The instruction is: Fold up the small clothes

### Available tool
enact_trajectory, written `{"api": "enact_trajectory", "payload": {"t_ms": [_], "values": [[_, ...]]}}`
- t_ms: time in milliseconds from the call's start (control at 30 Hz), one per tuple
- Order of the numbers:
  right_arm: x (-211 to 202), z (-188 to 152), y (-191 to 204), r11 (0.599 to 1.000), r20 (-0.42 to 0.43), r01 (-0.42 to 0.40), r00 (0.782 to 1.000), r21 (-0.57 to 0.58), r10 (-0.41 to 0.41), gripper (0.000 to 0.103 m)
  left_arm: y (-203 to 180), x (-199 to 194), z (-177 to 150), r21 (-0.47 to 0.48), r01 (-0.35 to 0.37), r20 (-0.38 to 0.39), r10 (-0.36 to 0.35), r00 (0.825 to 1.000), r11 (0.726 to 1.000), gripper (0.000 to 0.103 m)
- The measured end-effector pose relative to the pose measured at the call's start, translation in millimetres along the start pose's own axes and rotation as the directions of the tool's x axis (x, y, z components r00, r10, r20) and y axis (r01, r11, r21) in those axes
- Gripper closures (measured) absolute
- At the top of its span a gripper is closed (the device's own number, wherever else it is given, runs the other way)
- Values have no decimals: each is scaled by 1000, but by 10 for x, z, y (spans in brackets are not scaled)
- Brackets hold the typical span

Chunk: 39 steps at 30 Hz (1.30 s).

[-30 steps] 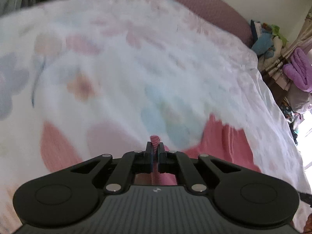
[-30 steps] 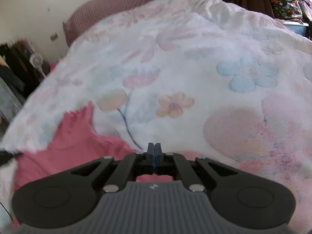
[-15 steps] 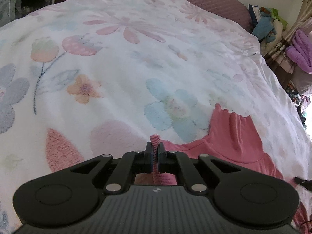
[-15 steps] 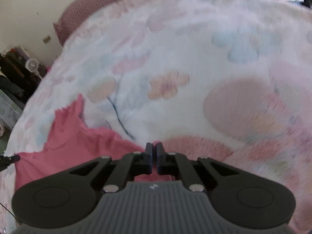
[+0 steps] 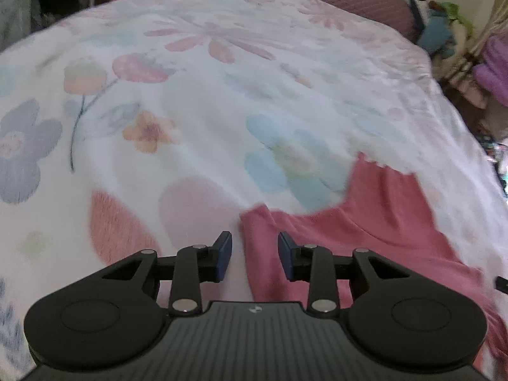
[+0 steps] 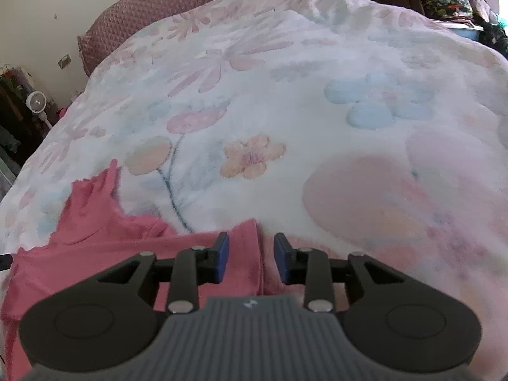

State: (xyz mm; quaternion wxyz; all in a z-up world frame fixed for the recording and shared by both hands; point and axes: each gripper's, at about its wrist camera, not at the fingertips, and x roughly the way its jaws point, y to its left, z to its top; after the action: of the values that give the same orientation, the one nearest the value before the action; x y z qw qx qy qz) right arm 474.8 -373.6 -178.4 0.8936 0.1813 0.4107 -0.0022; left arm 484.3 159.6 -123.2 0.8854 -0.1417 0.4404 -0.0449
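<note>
Both just opening: left claw (image 5: 254,258) and right claw (image 6: 250,258), letting pink top (image 5: 365,222) settle flat on floral blanket (image 5: 206,111), collar at one o'clock.

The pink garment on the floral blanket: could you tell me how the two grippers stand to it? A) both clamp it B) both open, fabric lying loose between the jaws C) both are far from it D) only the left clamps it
B: the left gripper and right gripper both show parted jaws, having just been opening, with the pink garment lying loose between them on the floral blanket.
</note>
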Motion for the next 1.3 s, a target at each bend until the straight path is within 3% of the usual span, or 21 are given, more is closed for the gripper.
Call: {"api": "enact_trajectory", "payload": {"t_ms": [133,300,400,467,500,633,700,833,933,1067,1200,1300], "values": [[-398,-232,-7,1000,15,-10,1000,14,10,74,-107,-304,-280,141,71,-56,-64,996,987,64],[-833,-569,36,1000,28,-16,999,-6,17,74,-286,-433,-684,293,82,-116,-49,992,953,64],[-1011,-757,-7,999,21,41,999,4,-41,74,-295,-363,-800,291,50,-117,-16,993,955,67],[-1140,-873,-103,998,17,61,998,28,-62,74,-254,-313,-781,250,49,-106,-23,994,967,91],[-1202,-919,-157,997,14,73,997,37,-74,74,-242,-297,-755,237,35,-105,-10,994,971,96],[-1579,-1066,-508,985,6,150,989,87,-151,69,-233,-239,-703,243,-40,-151,79,985,969,97],[-1834,-1136,-761,970,14,205,978,130,-208,57,-248,-243,-714,257,-75,-155,118,981,963,96],[-2249,-1240,-1243,933,20,263,961,247,-276,56,-335,-421,-736,267,-94,-118,129,985,959,70],[-2381,-1233,-1449,930,27,201,975,309,-220,56,-397,-596,-698,273,-117,-70,141,988,955,68],[-2168,-1084,-1400,928,61,10,998,373,-36,58,-419,-779,-558,216,-118,-11,123,992,969,67],[-1553,-850,-1069,895,67,-168,986,414,154,61,-412,-757,-418,166,-138,12,138,990,976,64],[-1011,-666,-831,853,41,-224,972,472,232,61,-415,-686,-370,141,-131,28,128,991,981,64]]}}
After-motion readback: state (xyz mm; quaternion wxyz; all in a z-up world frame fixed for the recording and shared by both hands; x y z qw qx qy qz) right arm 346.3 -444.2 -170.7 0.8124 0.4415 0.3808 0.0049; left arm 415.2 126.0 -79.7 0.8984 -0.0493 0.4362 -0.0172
